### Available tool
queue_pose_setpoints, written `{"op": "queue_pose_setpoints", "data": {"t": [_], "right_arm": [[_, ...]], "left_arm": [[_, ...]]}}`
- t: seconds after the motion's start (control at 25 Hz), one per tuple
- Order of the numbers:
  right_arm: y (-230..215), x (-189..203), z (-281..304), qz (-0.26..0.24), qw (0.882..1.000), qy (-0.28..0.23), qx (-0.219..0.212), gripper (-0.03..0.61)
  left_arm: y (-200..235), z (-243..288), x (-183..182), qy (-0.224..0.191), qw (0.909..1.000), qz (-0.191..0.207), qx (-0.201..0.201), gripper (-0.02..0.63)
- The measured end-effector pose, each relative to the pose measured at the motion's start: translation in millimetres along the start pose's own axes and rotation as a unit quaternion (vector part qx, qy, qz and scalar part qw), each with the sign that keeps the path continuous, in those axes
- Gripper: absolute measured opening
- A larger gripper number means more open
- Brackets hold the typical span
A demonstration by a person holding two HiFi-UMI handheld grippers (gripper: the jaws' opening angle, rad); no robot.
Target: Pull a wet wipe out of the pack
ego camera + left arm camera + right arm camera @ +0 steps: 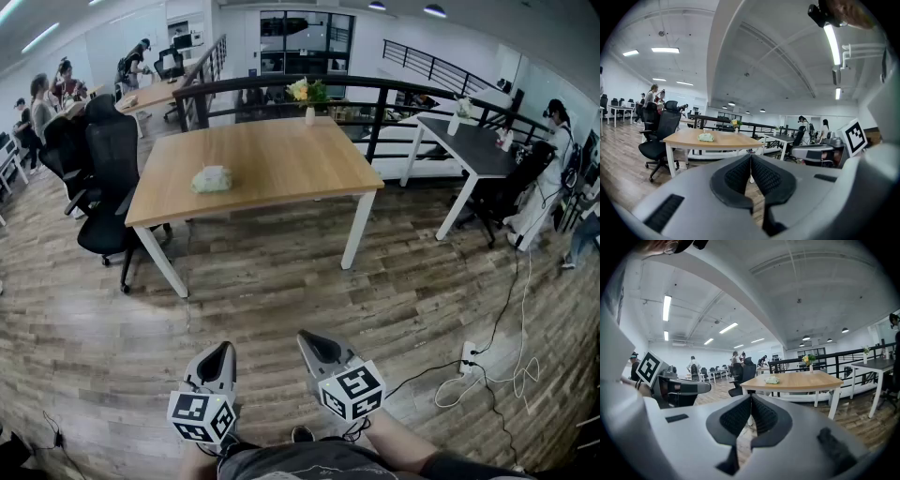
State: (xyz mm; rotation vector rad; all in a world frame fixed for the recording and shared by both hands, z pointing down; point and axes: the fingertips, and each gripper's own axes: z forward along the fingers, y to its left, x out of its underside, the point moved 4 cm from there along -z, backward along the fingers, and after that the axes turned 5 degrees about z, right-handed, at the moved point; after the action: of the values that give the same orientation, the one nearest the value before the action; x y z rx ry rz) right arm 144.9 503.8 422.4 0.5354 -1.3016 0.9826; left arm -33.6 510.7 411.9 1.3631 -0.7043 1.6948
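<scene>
The left tongs (221,349) and the right tongs (307,337) are both held low at 6 o'clock in the head view, above the wooden floor (281,300) and close to the person's body, side by side but not touching each other. In the left gripper view the left tongs (750,161) are closed, the two dark pads meet along one line and nothing is between them. In the right gripper view the right tongs (751,401) are closed in the same way and also empty. The wet wipe pack (212,179), pale green, lies on the light wooden counter (281,159), well apart from both tongs, at about 11 o'clock from them; on the counter top it is near the 9 o'clock side. It shows small and far in both gripper views (706,137) (772,379). A vase (309,98) with yellow flowers stands at the 12 o'clock edge of the counter. A black office chair (108,187) stands beside the counter at 9 o'clock, and a dark table (473,145) is at 3 o'clock. A white power strip (469,356) lies on the floor at 3 o'clock from the right tongs.
</scene>
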Motion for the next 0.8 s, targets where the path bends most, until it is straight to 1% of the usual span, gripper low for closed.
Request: {"op": "queue_pose_setpoints", "data": {"t": [0.24,0.6,0.72,0.8], "right_arm": [[0.5,-3.3,0.0,-0.003,1.0,-0.002,-0.004,0.026],[-0.8,2.4,-7.4,-0.003,1.0,0.004,-0.013,0.026],[-3.4,3.9,-12.4,0.005,1.0,-0.001,-0.013,0.026],[-5.7,4.5,-16.2,0.019,1.0,-0.01,-0.022,0.028]], "left_arm": [[-1.1,0.8,-1.9,0.001,1.0,0.005,0.0,0.015],[-9.0,-3.1,2.7,0.005,1.0,-0.004,-0.003,0.015],[-11.6,-4.8,4.1,0.004,0.9999,-0.008,-0.007,0.015],[-11.7,-6.7,4.5,0.001,0.9998,-0.014,-0.015,0.015]]}}
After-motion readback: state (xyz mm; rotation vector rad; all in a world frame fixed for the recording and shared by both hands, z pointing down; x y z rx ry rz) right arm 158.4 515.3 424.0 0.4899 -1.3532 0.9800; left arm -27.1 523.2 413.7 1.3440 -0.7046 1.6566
